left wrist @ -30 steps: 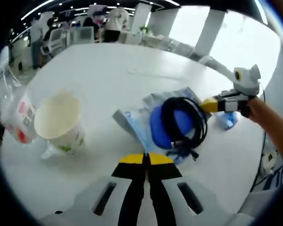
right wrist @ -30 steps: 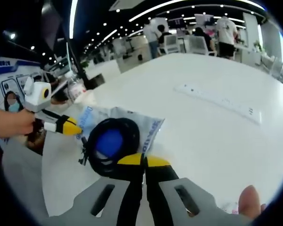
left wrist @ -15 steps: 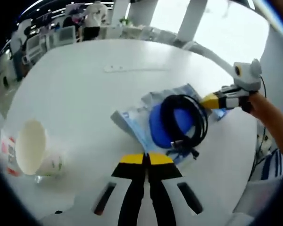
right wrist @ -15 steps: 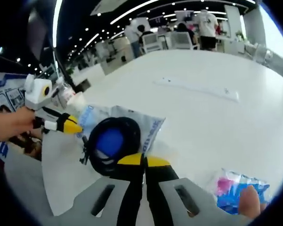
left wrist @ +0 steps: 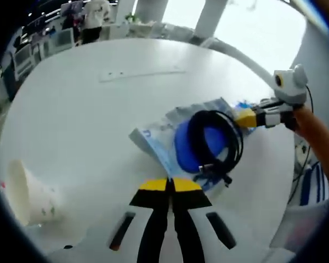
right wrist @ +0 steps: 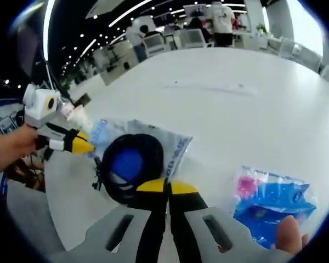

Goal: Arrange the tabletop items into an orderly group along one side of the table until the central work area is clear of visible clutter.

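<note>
The pouch (left wrist: 170,143), a flat bluish-white plastic pack with a round blue patch in its middle, lies on the white surface (left wrist: 88,109) with a black coiled cable (left wrist: 216,143) resting on top of it, the coil ringing the blue patch. In the left gripper view the left gripper (left wrist: 170,186) rises from the bottom with its yellow-tipped black jaws pressed together, the tips at the pouch's near edge; whether they pinch that edge cannot be told. The right gripper (left wrist: 247,117) reaches in from the right of that view, held by a hand (left wrist: 307,123), its yellow tip at the pouch's far corner beside the cable. A white paper cup (left wrist: 27,192) lies tipped on its side at the lower left, well apart from the pouch. A long white strip (left wrist: 140,73) lies flat farther back on the surface.

In the right gripper view the right gripper (right wrist: 166,187) has its jaws closed as well, tips at the edge of the pouch (right wrist: 153,143) just beside the cable (right wrist: 129,167); a grip on the pouch cannot be confirmed. The left gripper (right wrist: 79,146) comes in from the left with its yellow tip at the pouch's opposite end. A small blue packet (right wrist: 274,203) with a pink patch lies on the surface to the right, apart from the pouch. A clear bottle (right wrist: 77,112) stands behind the left gripper. People and chairs show in the background.
</note>
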`<state>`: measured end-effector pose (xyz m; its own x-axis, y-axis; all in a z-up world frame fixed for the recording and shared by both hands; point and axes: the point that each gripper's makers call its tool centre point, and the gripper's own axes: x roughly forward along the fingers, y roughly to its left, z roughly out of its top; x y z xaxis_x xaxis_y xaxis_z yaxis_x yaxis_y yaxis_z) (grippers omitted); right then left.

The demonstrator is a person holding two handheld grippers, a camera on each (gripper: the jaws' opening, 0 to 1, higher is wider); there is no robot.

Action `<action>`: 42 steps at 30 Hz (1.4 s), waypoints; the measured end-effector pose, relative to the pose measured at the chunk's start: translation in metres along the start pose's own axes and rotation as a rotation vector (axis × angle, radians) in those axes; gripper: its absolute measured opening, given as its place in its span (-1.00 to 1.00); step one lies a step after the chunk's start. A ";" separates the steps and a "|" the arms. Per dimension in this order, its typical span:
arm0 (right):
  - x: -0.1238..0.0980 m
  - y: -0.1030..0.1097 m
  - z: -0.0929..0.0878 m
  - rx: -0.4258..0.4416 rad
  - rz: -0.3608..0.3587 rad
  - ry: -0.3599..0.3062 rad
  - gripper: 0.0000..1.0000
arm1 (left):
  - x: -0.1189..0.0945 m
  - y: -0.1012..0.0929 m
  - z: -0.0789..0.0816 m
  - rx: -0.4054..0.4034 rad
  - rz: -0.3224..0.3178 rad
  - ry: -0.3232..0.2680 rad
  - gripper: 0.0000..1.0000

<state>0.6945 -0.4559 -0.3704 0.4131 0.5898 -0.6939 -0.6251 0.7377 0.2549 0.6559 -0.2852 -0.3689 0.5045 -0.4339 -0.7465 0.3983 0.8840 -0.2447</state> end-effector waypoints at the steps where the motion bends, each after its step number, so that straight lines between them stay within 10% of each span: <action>1: 0.000 -0.001 -0.003 0.012 -0.004 0.010 -0.98 | 0.001 -0.002 0.000 0.001 -0.004 0.005 -1.00; 23: 0.002 -0.018 -0.016 0.087 -0.042 0.046 -0.96 | 0.017 -0.008 -0.004 0.014 -0.030 0.054 -1.00; 42: 0.007 -0.019 -0.025 -0.038 -0.093 0.091 -0.87 | 0.025 -0.004 -0.011 0.043 0.015 -0.010 -0.94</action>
<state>0.6932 -0.4740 -0.3970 0.4097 0.4857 -0.7722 -0.6125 0.7738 0.1617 0.6583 -0.2975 -0.3933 0.5185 -0.4224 -0.7434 0.4233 0.8823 -0.2061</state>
